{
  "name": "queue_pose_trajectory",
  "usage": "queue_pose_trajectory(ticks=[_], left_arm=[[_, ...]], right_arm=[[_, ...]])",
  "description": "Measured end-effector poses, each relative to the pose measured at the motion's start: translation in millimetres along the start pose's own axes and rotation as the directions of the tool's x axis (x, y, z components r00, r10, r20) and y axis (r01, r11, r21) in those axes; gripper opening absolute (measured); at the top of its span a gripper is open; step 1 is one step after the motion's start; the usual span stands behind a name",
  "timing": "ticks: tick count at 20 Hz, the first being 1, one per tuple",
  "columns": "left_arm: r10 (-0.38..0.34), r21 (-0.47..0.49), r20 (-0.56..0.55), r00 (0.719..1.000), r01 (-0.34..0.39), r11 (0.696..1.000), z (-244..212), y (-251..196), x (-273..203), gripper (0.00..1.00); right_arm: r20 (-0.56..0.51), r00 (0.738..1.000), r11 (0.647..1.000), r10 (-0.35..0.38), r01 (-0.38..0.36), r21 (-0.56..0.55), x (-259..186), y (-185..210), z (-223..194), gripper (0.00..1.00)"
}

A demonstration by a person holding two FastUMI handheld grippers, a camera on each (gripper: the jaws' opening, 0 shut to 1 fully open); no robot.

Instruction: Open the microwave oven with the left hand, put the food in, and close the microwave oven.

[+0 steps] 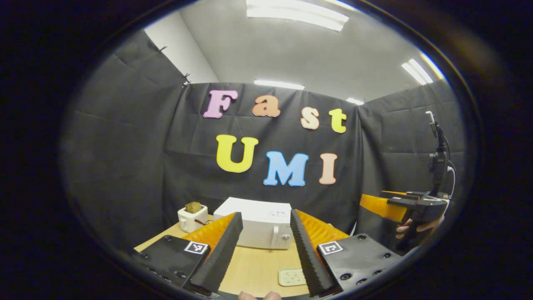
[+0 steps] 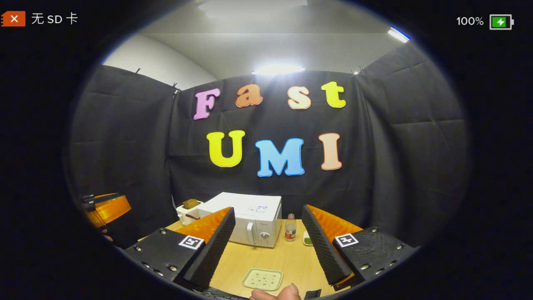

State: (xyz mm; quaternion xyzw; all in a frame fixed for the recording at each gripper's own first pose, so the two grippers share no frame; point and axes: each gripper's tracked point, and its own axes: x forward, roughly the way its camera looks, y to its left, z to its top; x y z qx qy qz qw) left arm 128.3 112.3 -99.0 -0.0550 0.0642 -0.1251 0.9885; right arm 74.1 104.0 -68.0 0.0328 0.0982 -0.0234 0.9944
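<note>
microwave (image 1: 262,223) beyond left gripper (image 1: 266,243), apart

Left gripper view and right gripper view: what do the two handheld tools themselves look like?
Each tool, left and right, has two long wedge-shaped fingers with ribbed, sawtooth inner pads, orange ridged plastic behind them, and black bolted mounting plates carrying square black-and-white markers. Seen from afar, the right tool's body is orange and black.
</note>
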Motion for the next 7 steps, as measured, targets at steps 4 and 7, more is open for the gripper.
queue_pose_trajectory(ticks=[4, 7], left_arm=[[0.003, -0.012, 0.010, 1.000, -0.003, 1.000, 2.1, -0.8, -1.4, 0.81], [0.012, -0.007, 0.012, 1.000, -0.012, 1.000, 2.8, 2.4, -1.6, 0.81]], right_arm=[[0.007, 1.000, 1.000, 0.004, -0.004, -0.013, -0.4, 0.3, 1.6, 0.98], [0.003, 1.000, 1.000, 0.015, -0.015, -0.014, -1.0, 3.5, 0.2, 0.98]])
